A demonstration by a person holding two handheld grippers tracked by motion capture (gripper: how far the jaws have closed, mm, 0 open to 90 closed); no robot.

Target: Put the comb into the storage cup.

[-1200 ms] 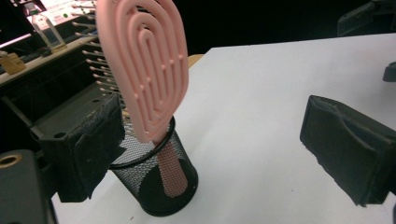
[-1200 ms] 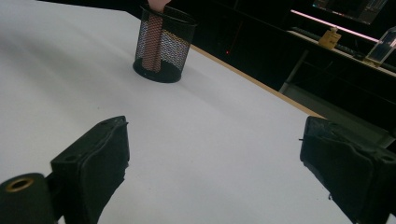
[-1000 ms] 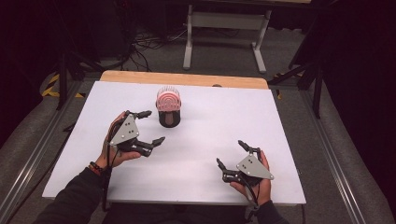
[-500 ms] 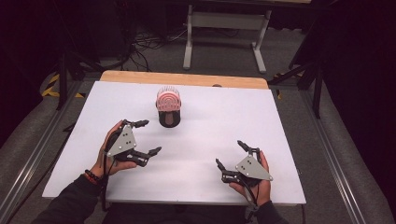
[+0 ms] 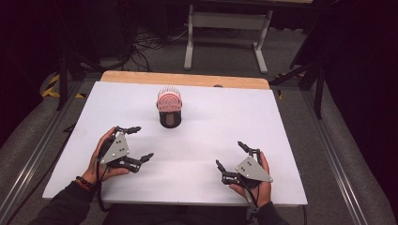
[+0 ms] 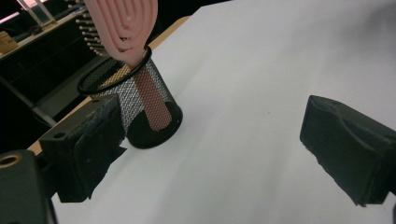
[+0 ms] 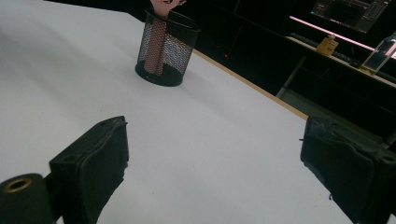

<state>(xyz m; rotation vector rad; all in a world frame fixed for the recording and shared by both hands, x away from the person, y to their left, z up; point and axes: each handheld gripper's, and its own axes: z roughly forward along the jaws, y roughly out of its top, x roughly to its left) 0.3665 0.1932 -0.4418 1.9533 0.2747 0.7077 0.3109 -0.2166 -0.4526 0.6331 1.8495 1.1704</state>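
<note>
With the pink hairbrush point(image 5: 169, 99) stood handle-down in the black mesh cup point(image 5: 170, 118) far back on the white tabletop point(image 5: 281, 140), both the left claw point(image 5: 136, 143) and right claw point(image 5: 231, 155) are held wide apart and empty, so a placing step is judged complete or a fresh reach toward the cup required.

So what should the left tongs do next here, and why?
Probably ease the left tongs forward toward the brush standing in the mesh cup. Both tongs are open and empty, and the left ones are nearer the cup; the right tongs sit farther off.
</note>
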